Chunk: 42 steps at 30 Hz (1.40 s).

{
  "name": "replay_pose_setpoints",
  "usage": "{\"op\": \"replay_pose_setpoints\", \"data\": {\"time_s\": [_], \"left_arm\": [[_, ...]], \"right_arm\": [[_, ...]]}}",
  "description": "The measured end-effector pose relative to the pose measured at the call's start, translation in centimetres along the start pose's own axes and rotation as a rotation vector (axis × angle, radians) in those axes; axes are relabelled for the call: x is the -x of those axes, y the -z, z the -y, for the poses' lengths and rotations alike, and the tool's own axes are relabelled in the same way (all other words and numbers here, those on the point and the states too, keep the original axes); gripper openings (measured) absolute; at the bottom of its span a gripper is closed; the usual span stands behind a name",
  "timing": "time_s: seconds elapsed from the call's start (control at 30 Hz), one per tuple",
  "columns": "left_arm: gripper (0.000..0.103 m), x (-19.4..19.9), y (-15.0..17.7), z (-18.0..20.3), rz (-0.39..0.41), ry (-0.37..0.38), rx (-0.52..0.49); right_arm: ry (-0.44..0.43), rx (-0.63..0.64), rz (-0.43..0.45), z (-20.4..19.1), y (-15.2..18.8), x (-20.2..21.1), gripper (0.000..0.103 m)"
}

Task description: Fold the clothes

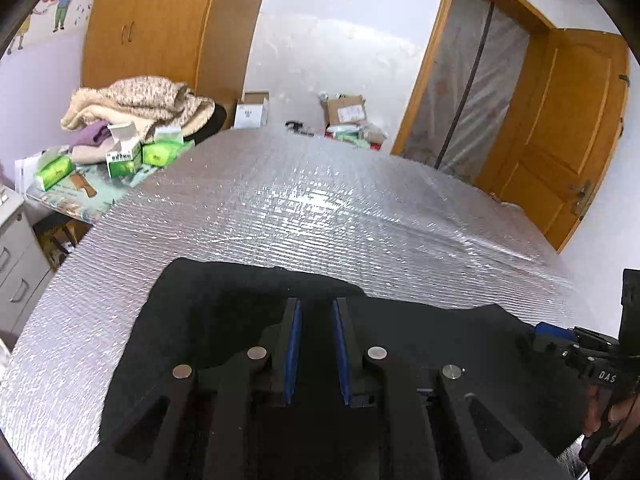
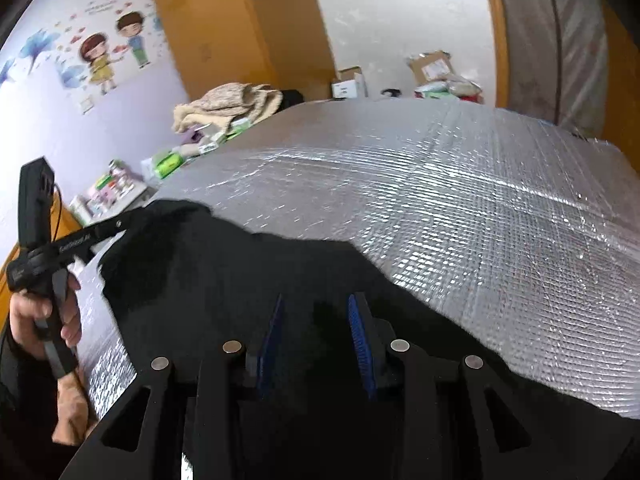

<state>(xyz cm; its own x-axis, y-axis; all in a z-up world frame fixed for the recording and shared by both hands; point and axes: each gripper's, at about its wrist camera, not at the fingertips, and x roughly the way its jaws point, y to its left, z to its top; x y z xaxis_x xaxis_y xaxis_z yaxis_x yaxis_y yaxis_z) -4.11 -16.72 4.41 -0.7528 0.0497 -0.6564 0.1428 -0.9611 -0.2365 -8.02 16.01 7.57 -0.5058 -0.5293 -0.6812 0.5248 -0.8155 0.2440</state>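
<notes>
A black garment [image 1: 224,312] lies on the silver quilted foil sheet [image 1: 300,208] that covers the bed, with its near part lifted. My left gripper [image 1: 316,304] holds black cloth between its blue pads [image 1: 294,336]. From the right wrist, the left gripper [image 2: 128,220] grips the garment's [image 2: 224,264] left corner, with a person's hand [image 2: 28,320] on its handle. The right gripper [image 2: 318,300] has its pads [image 2: 358,332] set wider, dark cloth bunched between them. In the left wrist view, the right gripper [image 1: 536,330] meets the garment's right edge.
A beige blanket pile [image 1: 136,100] and green boxes [image 1: 124,160] sit at the bed's far left. Also on the left is a grey drawer unit [image 1: 16,264]. Cardboard boxes [image 1: 346,110] stand beyond the far edge. A wooden door [image 1: 568,140] hangs open on the right.
</notes>
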Motion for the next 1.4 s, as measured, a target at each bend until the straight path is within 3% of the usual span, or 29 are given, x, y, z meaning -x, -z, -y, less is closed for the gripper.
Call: {"op": "replay_pose_setpoints", "data": {"time_s": [0.13,0.23,0.37,0.5,0.63,0.83,0.97,1.17,1.4], "left_arm": [[0.014,-3.2,0.1,-1.9,-0.079,-0.039,0.079],[0.006,-3.3,0.2,-3.5,-0.058,0.016,0.154],[0.005,-2.4,0.2,-4.0,-0.046,0.052,0.188],[0.007,2.2,1.3,-4.0,0.060,0.096,0.161],[0.007,6.2,3.5,-6.3,0.120,0.031,0.197],[0.009,8.4,7.1,-9.7,0.117,-0.046,0.305],[0.012,6.4,8.4,-11.1,0.011,-0.082,0.357],[0.012,8.3,8.0,-10.4,0.093,-0.033,0.346],[0.029,7.2,9.7,-10.6,0.058,0.089,0.468]], "right_arm": [[0.041,-0.127,-0.035,2.8,0.0,-2.1,0.035],[-0.005,-0.228,-0.014,5.1,0.4,-2.1,0.032],[0.001,-0.233,-0.014,5.4,0.4,-1.8,0.031],[-0.005,-0.194,0.005,3.9,0.5,-0.1,0.034],[-0.057,-0.145,0.023,2.4,2.1,2.2,0.034],[-0.070,-0.136,-0.006,1.4,4.9,3.2,0.034],[-0.058,-0.138,-0.031,1.2,6.0,2.4,0.034],[-0.033,-0.116,-0.037,0.7,6.1,2.7,0.034],[-0.061,-0.128,-0.012,1.3,6.8,2.7,0.034]]}}
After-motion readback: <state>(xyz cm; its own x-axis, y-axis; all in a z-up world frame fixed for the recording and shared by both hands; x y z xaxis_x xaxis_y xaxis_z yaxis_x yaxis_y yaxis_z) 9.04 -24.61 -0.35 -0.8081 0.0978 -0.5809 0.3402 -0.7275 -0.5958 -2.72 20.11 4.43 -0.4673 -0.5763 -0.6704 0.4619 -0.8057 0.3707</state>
